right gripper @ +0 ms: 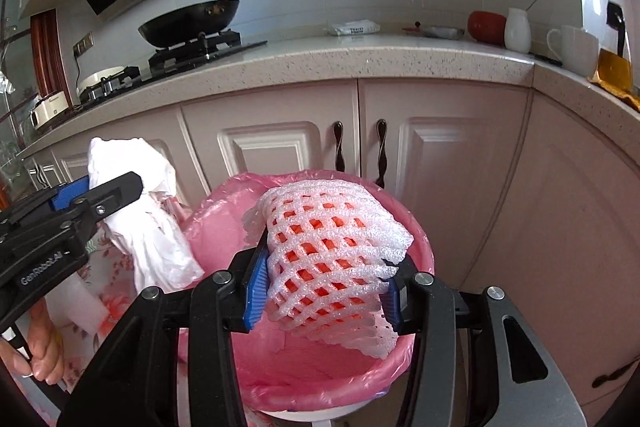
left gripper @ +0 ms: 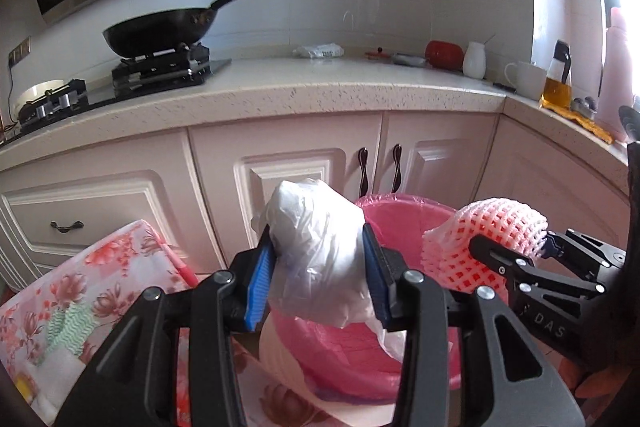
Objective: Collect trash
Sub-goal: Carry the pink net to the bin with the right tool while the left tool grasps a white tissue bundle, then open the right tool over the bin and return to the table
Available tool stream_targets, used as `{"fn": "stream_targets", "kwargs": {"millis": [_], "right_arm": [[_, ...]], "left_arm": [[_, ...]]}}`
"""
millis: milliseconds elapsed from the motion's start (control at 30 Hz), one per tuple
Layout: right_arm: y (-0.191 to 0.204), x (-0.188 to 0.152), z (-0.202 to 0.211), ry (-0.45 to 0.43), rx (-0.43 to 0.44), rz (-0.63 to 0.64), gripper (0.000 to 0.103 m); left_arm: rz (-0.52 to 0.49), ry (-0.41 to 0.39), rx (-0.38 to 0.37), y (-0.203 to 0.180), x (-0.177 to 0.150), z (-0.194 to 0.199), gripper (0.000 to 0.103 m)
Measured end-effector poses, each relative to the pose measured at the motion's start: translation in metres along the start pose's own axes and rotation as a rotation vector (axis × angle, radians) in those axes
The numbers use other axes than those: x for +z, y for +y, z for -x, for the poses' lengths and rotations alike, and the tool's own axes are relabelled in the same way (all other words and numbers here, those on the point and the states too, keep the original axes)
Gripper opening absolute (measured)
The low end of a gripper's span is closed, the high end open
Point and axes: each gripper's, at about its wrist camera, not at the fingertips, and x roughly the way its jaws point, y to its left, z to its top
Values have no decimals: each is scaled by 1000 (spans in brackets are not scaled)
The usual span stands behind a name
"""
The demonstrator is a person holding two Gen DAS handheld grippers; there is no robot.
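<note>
Pink plastic lines the trash bin (right gripper: pixel 224 223), a round bin standing on the floor in front of the lower cabinet doors (right gripper: pixel 280 147), its liner folded over the rim. Two pieces of trash hang over it. One is a crumpled white plastic bag (left gripper: pixel 320 251), thin and wrinkled, its loose tail drooping toward the bin's mouth. The other is a white foam fruit net (right gripper: pixel 328 255), a soft mesh sleeve with diamond-shaped holes through which something orange-red shows.

The left tongs (left gripper: pixel 318 283) are clamped on the plastic bag, blue pads pressing it from both sides at a moderate width, above the bin's near-left rim. The right tongs (right gripper: pixel 324 287) are clamped on the foam net, held directly over the bin's opening; the pads sit part-way apart with the mesh squeezed between them.

What fills the net cannot be made out beyond its colour. The bin's base is cut off behind the tongs' black frames. A floral cloth (left gripper: pixel 80 267) lies left of the bin, what it covers hidden. On the counter (right gripper: pixel 360 63) behind stand a black wok (right gripper: pixel 192 19), a white mug (right gripper: pixel 572 47) and a small packet (right gripper: pixel 354 27) whose print is too small to read.
</note>
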Motion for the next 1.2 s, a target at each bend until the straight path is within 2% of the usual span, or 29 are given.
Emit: {"fn": "stream_targets", "kwargs": {"millis": [167,233,300,400,533,600,700,800,1000,1200], "right_arm": [[-10,-7,-6,21,2,-18,60],[-15,-8,-3,10,2,-29,64],[-21,-8,2,-6,7,-42,68],[-21,-7,7,-11,14,-45,70],[-22,-6,14,-20,4,-53,70],[-21,-6,26,-36,1,-58,70],[-17,-9,48,-57,16,-61,71],[-1,-15,76,-87,44,-47,77],[52,-38,117,-101,134,10,83],[131,-74,140,-92,244,108,84]], "left_arm": [[-10,45,-4,-3,-8,-24,46],[-17,45,1,-2,-13,-25,50],[-23,40,0,-1,-17,-25,61],[-28,44,-10,-3,-22,-23,69],[-32,36,-3,-6,-23,-17,70],[-39,25,6,-4,-24,-8,75],[-56,-12,32,2,-31,20,85],[-40,-30,62,15,-49,60,97],[22,-5,126,54,-103,137,98],[101,-6,256,103,-164,225,98]]}}
